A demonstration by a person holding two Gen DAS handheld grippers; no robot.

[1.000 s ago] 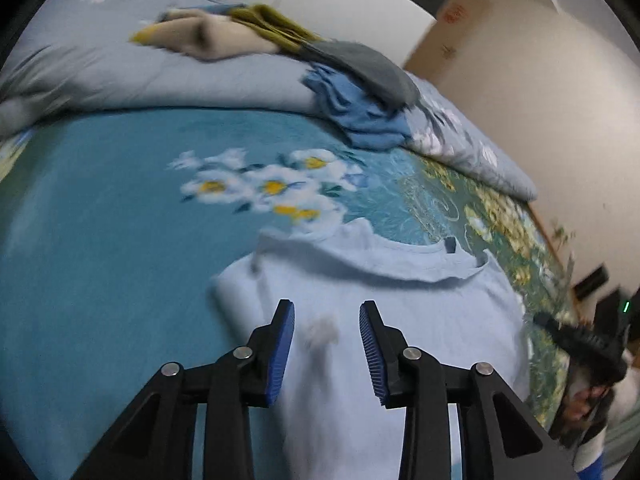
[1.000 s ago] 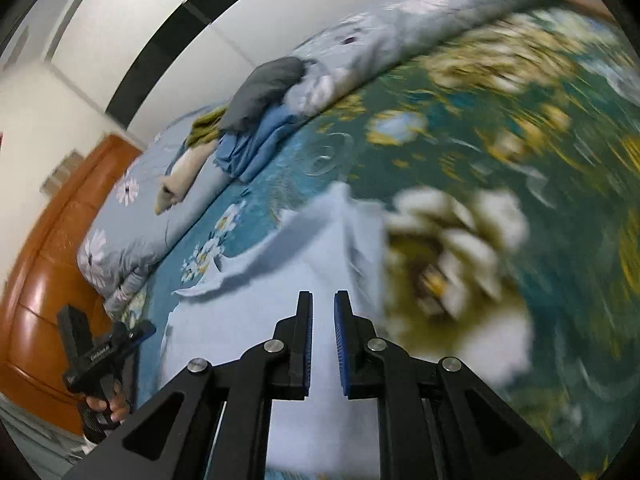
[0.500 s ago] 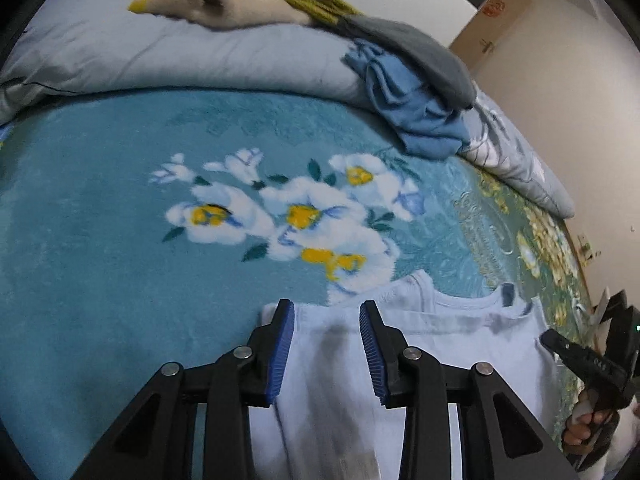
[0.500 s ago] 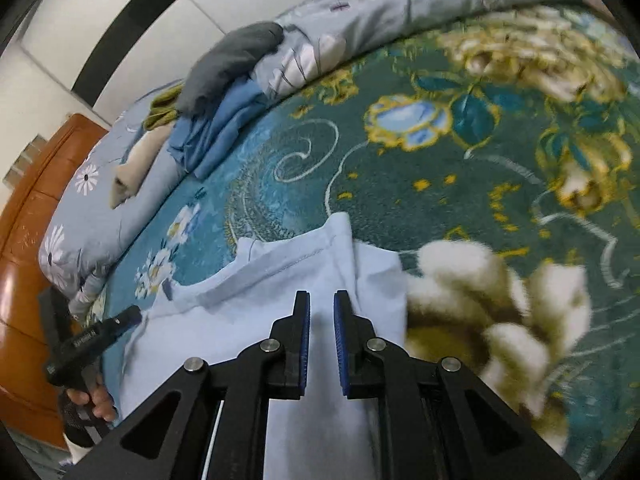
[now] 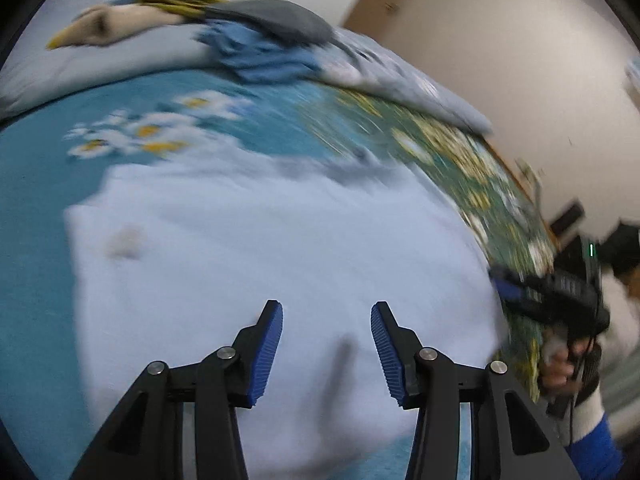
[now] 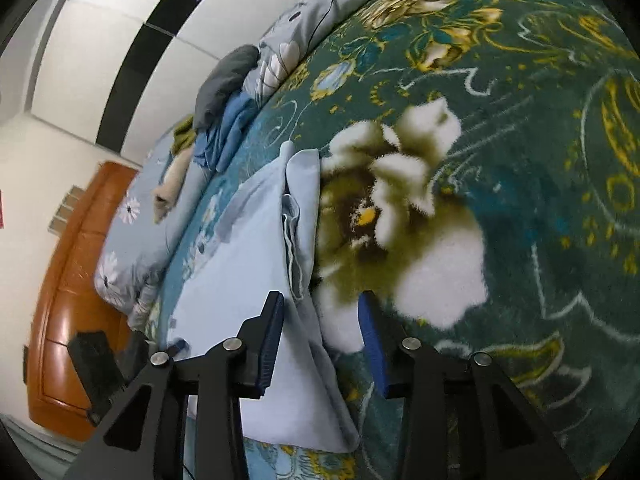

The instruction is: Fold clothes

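Observation:
A pale blue shirt (image 5: 248, 248) lies flat on the floral blanket, blurred by motion in the left wrist view. My left gripper (image 5: 326, 344) is open and empty above the shirt's near part. In the right wrist view the shirt (image 6: 248, 256) lies with its right side folded over along a bunched edge. My right gripper (image 6: 320, 332) is open and empty, its jaws straddling that right edge near the shirt's near corner. The right gripper also shows in the left wrist view (image 5: 552, 292) at the shirt's right edge.
A pile of unfolded clothes (image 5: 256, 36) in grey, blue, olive and cream rests on the grey floral duvet (image 6: 132, 232) at the head of the bed. The teal floral blanket (image 6: 500, 160) spreads to the right. A wooden headboard (image 6: 68, 312) stands at the left.
Both grippers pulled back toward the shirt's near end. The right gripper was shut and has opened. The left gripper has opened wider. The shirt now lies spread, with its right side folded over.

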